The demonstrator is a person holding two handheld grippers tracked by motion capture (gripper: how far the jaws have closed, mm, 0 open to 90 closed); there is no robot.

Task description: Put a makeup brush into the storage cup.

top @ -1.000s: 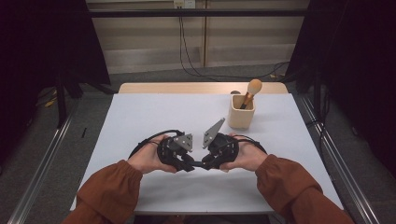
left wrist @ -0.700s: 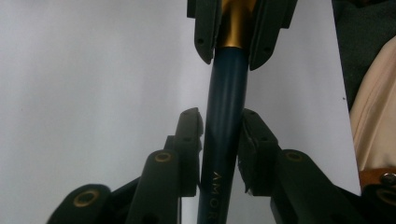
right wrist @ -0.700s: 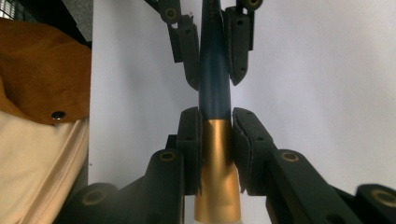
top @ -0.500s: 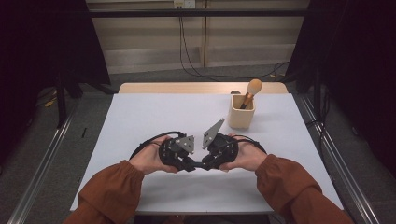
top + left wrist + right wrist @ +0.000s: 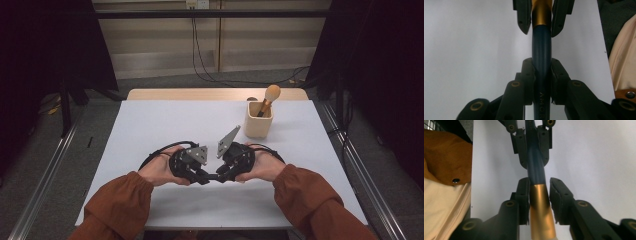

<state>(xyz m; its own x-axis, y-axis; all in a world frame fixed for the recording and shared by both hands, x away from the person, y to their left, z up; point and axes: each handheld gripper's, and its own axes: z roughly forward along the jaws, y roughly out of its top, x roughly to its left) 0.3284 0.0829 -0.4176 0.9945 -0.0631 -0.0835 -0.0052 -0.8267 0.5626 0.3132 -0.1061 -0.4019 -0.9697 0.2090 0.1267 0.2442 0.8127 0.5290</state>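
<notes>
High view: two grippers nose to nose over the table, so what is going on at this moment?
A person holds the left gripper and the right gripper tip to tip over the white table, with a makeup brush between them. The left gripper's jaws are clamped on its dark blue handle. The right gripper's jaws flank the gold ferrule, one touching and one with a gap, so its grip looks loose or open. It looks like a handover. Farther back, a beige cup holds another brush.
</notes>
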